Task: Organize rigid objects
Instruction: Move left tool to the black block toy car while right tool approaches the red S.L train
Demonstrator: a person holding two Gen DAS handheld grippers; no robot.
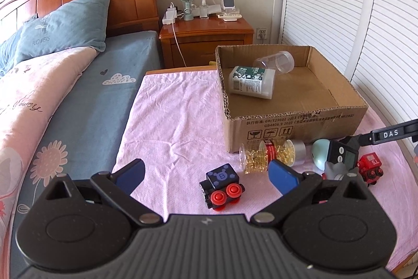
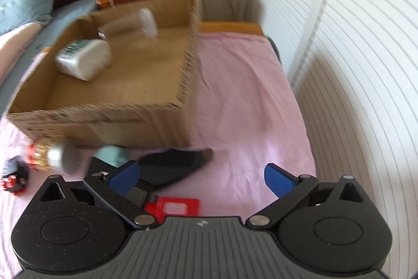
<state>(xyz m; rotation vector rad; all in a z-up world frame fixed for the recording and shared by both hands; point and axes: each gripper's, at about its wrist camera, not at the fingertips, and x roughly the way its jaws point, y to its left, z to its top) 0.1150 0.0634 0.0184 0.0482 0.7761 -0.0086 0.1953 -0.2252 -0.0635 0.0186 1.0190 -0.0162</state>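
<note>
The left hand-held gripper [image 1: 206, 174] is wide apart above the black toy train car [image 1: 222, 187]; the right hand-held gripper [image 2: 202, 175] is wide too, holding nothing; a white bottle [image 1: 252, 82] lies in the cardboard box [image 1: 300, 127].

In the cardboard box [image 1: 292, 119] a white bottle [image 1: 252, 81] and a clear cup [image 1: 277, 62] lie on their sides. In front of the box, on the pink cloth [image 1: 177, 122], lie a capsule bottle [image 1: 271, 154], a black toy train [image 1: 222, 186] and a red one [image 1: 371, 168].

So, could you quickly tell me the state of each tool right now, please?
Left tool: open, holding nothing.
Right tool: open, holding nothing.
</note>
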